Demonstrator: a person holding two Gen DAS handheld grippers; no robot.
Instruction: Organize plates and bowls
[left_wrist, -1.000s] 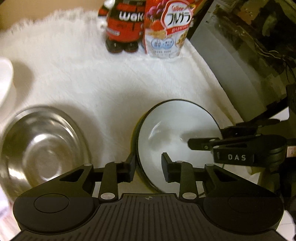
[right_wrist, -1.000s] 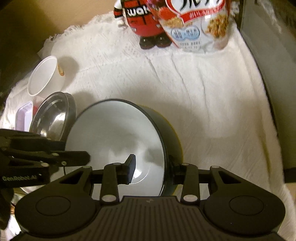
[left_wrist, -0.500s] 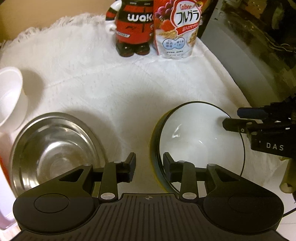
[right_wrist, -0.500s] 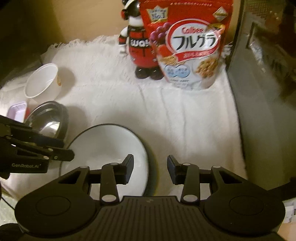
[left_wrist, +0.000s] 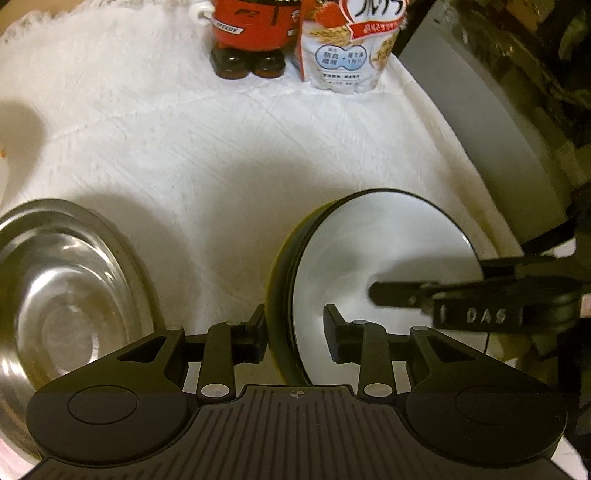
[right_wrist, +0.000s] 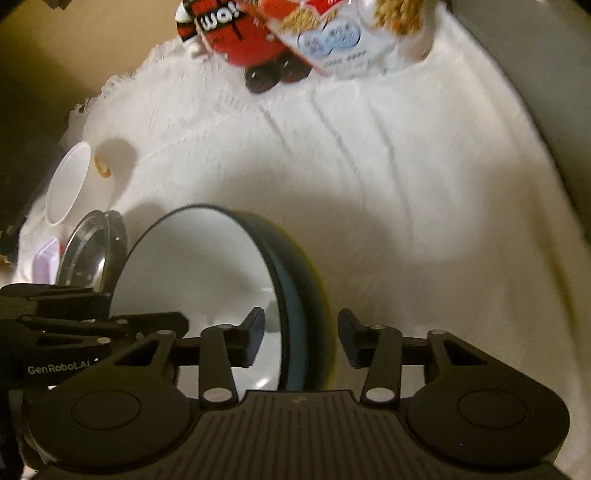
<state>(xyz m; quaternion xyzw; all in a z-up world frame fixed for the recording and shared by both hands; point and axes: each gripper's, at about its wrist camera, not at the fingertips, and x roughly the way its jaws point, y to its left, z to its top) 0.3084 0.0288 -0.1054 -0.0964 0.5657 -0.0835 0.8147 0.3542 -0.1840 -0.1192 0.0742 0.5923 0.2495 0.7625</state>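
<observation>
A dark bowl with a white inside (left_wrist: 384, 258) stands on the white cloth; it also shows in the right wrist view (right_wrist: 207, 273). My left gripper (left_wrist: 293, 338) is open and straddles the bowl's left rim, one finger outside and one inside. My right gripper (right_wrist: 301, 341) is open and straddles the bowl's right rim the same way; it shows from the side in the left wrist view (left_wrist: 399, 295). A steel bowl (left_wrist: 62, 291) sits to the left of the dark bowl, apart from it.
A white cup (right_wrist: 68, 184) and a small purple tray (right_wrist: 46, 258) lie at the far left. A red figure (left_wrist: 251, 33) and a cereal bag (left_wrist: 347, 44) stand at the back. A grey wall (left_wrist: 498, 122) borders the right side.
Both grippers had drawn back from the dark bowl half a second ago. Now both have moved back down and forward, and their open fingers straddle its rim again.
</observation>
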